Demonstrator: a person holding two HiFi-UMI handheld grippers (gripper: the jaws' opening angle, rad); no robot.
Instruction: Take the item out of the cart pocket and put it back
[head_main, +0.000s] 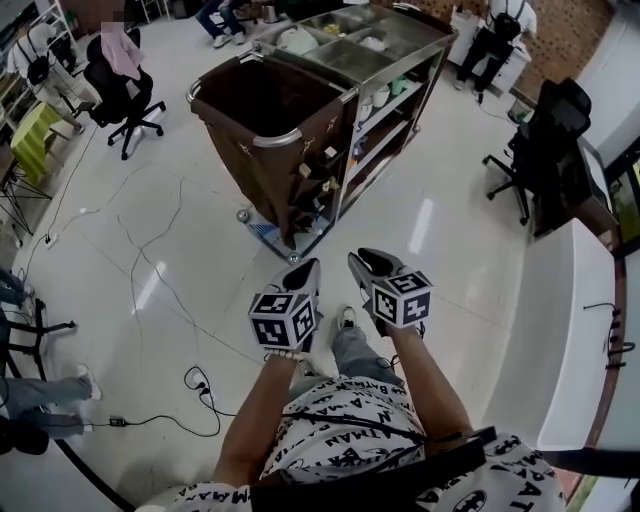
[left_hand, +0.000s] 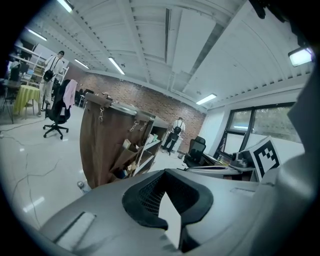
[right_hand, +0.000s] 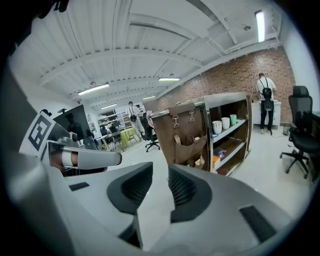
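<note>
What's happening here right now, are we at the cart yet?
Not yet. A person stands on the open floor facing the cart, with a gripper in each hand held low in front of the body, well short of it. The left gripper is shut with nothing in it. The right gripper has its jaws apart and is also empty. The cart's side pockets hold items, and neither gripper is touching them.

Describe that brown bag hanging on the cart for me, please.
The brown bag is a deep, dark fabric sack with its top open, hung by clips from the rounded metal rail at the near end of the cart. It hangs upright nearly to the floor. Side pockets hold small items, too small to identify.
</note>
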